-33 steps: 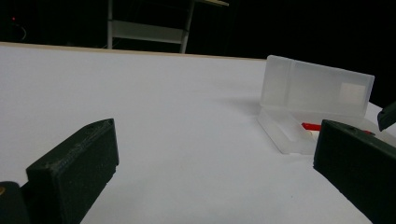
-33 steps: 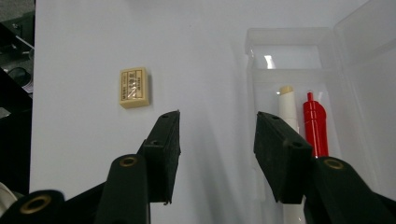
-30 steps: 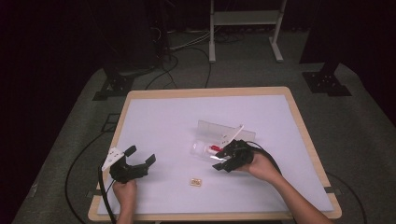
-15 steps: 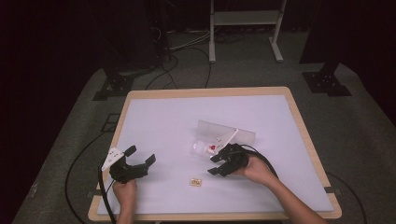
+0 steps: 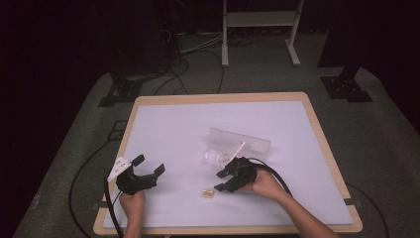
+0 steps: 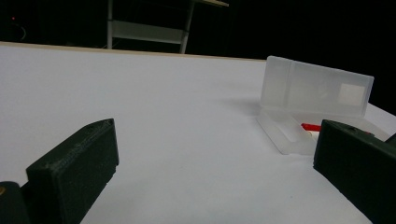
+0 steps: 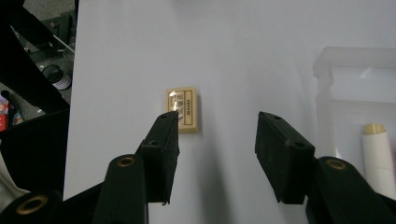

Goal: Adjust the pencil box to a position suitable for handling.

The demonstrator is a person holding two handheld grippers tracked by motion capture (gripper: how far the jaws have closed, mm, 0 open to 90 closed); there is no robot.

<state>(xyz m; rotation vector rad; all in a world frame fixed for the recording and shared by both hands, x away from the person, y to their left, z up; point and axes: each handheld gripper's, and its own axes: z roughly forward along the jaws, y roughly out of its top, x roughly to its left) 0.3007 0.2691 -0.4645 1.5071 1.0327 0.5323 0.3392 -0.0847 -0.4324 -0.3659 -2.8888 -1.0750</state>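
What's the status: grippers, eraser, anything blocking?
Right gripper open, above eraser, not touching. Left gripper open, empty, off to the side. Eraser flat on table; open plastic case beside it, path clear.

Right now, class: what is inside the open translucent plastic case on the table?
Inside the case lie a red item and a white stick with a tan end. The right gripper hides the rest.

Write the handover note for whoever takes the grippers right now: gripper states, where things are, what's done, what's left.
Left gripper: open, empty, parked near the table's front left.
Right gripper: open, empty, over the small beige eraser, one jaw at its edge, no grip.
Clear plastic case: open at mid-table, a white stick and a red item in its tray.
Done: case opened.
Left, likely: grasp the eraser and put it in the case.
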